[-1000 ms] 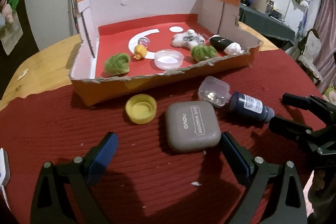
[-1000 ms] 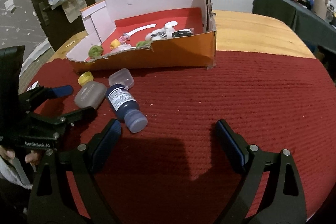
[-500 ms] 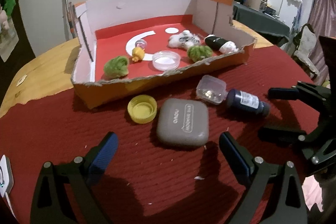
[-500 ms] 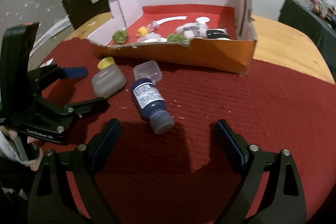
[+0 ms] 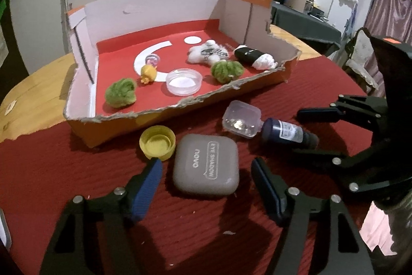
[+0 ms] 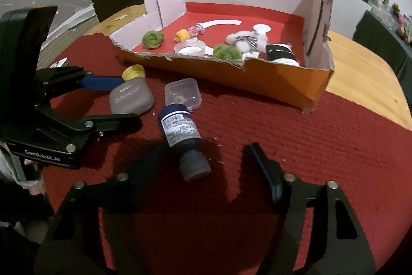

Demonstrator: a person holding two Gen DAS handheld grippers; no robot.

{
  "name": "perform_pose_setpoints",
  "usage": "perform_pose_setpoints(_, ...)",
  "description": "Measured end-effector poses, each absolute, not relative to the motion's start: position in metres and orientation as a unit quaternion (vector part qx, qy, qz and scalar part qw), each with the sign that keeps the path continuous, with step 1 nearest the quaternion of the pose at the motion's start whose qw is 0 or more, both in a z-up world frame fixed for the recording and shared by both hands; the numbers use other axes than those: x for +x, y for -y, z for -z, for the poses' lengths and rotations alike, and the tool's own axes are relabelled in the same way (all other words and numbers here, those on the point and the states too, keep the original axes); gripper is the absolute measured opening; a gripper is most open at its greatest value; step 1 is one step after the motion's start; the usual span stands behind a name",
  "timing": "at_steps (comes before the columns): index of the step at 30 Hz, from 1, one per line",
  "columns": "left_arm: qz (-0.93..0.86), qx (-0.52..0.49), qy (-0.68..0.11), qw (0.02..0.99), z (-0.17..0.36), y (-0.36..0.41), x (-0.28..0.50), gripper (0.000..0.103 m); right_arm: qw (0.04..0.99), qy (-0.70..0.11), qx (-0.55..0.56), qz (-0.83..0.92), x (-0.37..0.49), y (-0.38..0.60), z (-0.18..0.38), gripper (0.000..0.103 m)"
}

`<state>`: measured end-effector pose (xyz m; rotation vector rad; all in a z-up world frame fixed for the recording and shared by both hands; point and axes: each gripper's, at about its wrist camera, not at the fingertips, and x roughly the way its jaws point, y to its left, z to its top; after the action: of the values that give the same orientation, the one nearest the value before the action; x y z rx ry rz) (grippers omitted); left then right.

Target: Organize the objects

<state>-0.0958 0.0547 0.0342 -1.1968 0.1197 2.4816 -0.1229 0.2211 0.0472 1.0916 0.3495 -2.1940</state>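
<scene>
A grey eye-shadow case [image 5: 206, 165] lies on the red cloth between the blue pads of my left gripper [image 5: 206, 163]. Its jaws are closing, with a small gap showing on each side of the case. A dark blue bottle [image 6: 180, 130] lies on its side, cap toward me. My right gripper [image 6: 198, 153] straddles the cap end, jaws closing, pads not touching it. In the left wrist view the right gripper [image 5: 296, 132] brackets the bottle [image 5: 288, 133] from the right. The right wrist view shows the left gripper [image 6: 130, 99] around the case [image 6: 131, 98].
A torn cardboard box [image 5: 116, 125] stands just behind, holding two green pompoms, a yellow toy, a clear dish, a white plush and a black-and-white roll. A yellow cap [image 5: 157, 142] and a small clear box [image 5: 240, 117] lie by the case and the bottle. Bare wood shows beyond the cloth.
Both pairs of jaws have narrowed. The right gripper swung in over the bottle, which now lies between its fingers. The left gripper stayed over the grey case.
</scene>
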Motion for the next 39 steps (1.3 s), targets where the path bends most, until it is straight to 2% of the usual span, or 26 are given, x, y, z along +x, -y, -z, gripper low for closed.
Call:
perform_pose_setpoints(2,-0.883,-0.425,-0.049,0.193,-0.034,-0.058,-0.096,0.072,0.334,-0.136,0.415,0.835,-0.123,-0.22,-0.047,0.054)
perform_pose_setpoints(3,-0.883,-0.424,-0.051,0.195,-0.034,-0.059,-0.096,0.068,0.337,-0.137,0.413,0.835,-0.123,-0.219,-0.047,0.051)
perform_pose_setpoints(8,-0.884,-0.42,-0.062,0.197,-0.03,-0.063,-0.096,0.064,0.343,-0.164,0.401,0.833,-0.121,-0.211,-0.045,0.048)
perform_pose_setpoints(10,-0.886,-0.415,-0.065,0.194,-0.03,-0.063,-0.096,0.056,0.349,-0.166,0.398,0.832,-0.122,-0.208,-0.045,0.044)
perform_pose_setpoints(12,-0.888,-0.412,-0.064,0.196,-0.03,-0.062,-0.096,0.053,0.354,-0.171,0.393,0.831,-0.12,-0.204,-0.045,0.03)
perform_pose_setpoints(13,-0.888,-0.412,-0.061,0.196,-0.03,-0.061,-0.096,0.053,0.354,-0.173,0.39,0.832,-0.119,-0.203,-0.045,0.027)
perform_pose_setpoints(21,-0.889,-0.406,-0.032,0.207,-0.039,-0.056,-0.089,0.053,0.352,-0.145,0.374,0.846,-0.112,-0.209,-0.058,0.026)
perform_pose_setpoints(39,-0.908,-0.367,-0.022,0.199,-0.07,-0.041,-0.067,0.053,0.34,-0.123,0.352,0.863,-0.1,-0.213,-0.082,0.026)
